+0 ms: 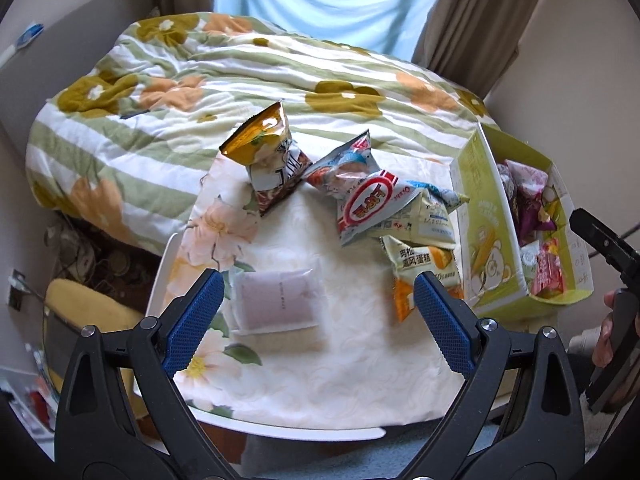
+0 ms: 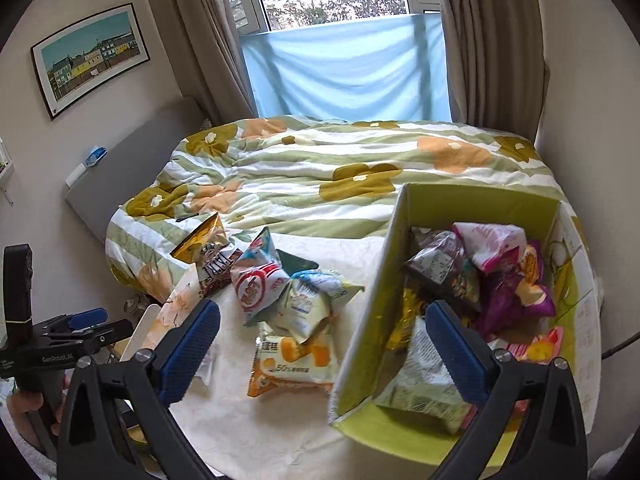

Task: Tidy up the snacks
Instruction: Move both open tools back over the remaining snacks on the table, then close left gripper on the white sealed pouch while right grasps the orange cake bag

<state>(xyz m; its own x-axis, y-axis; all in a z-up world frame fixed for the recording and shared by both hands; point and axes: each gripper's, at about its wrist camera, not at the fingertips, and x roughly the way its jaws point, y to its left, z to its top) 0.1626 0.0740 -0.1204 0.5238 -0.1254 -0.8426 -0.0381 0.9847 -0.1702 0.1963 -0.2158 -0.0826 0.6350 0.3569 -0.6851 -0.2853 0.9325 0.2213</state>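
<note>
While both grippers are hovering above a small table (image 1: 304, 412) pushed against a bed, several snack packets are lying loose on its pale floral cloth & a green cardboard box (image 1: 476, 216) is sitting at the table's right edge, already partly filled w/ packets.

Left gripper (image 1: 316, 312) is hanging spread wide w/ nothing between its blue pads; directly under the gap a flat, pale frosted packet (image 1: 276, 300) is lying by itself, prob. the next pick since it's nearest & lying apart from the other packets. Right gripper (image 2: 322, 346) is also standing released & empty, straddling the box's near wall, one finger over the table, the other over the box interior — it looks poised either to drop in or to reach back out for more.

Loose packets are clustering mid-table, overlapping each other: a gold-topped bag (image 1: 264, 136) propped upright at the far edge against the quilt (image 1: 160, 80), a red-and-white round-logo packet (image 1: 368, 204), a pale cream packet (image 1: 428, 220) & an orange cake packet (image 1: 424, 272) just beside the box, closest to go in. Inside the box, purple, pink & dark wrappers (image 2: 500, 276) are piling loosely, not sorted into rows.

Judging from the layout, the job is roughly part-way: about six items remaining outside.
</note>
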